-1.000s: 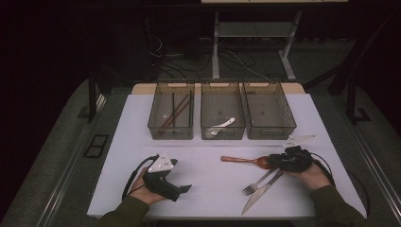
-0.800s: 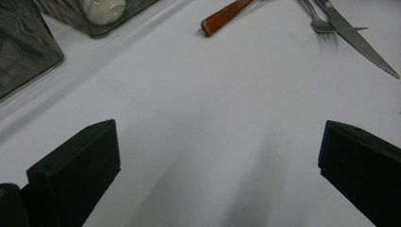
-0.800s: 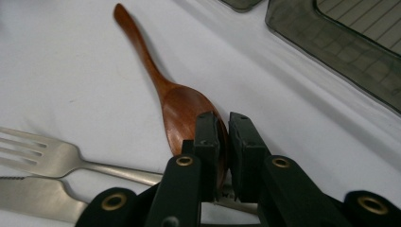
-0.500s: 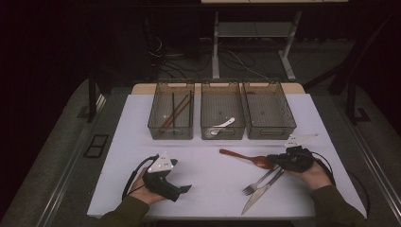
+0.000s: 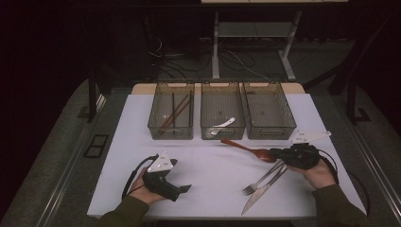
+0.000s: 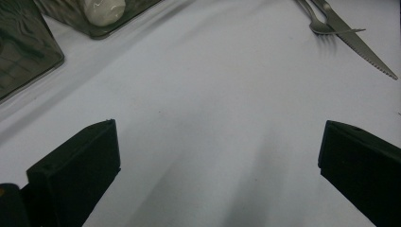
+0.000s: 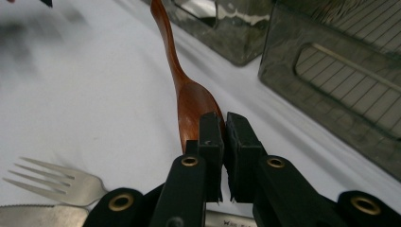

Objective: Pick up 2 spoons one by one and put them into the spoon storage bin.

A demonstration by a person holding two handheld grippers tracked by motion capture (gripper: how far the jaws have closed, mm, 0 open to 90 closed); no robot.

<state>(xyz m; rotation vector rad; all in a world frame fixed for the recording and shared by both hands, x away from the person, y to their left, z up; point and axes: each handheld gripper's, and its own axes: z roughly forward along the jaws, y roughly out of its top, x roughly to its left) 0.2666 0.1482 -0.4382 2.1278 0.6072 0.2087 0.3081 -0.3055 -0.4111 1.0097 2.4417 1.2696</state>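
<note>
Wooden spoon (image 5: pixel 248 149) is now clamped by its bowl edge in the right tool (image 5: pixel 279 155), whose jaws have just been closing and are pressed nearly together on it. Compared with a second ago, the handle is swung toward the middle bin (image 5: pixel 222 111), so a lift seems ready. Spoon lies before that bin, on the counter (image 5: pixel 208 165). The left tool (image 5: pixel 182 189) is held wide, idle.

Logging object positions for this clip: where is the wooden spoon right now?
In the high view the wooden spoon lies on the white table at its right side, just in front of the middle bin, its bowl at the right claw, above the fork.
</note>
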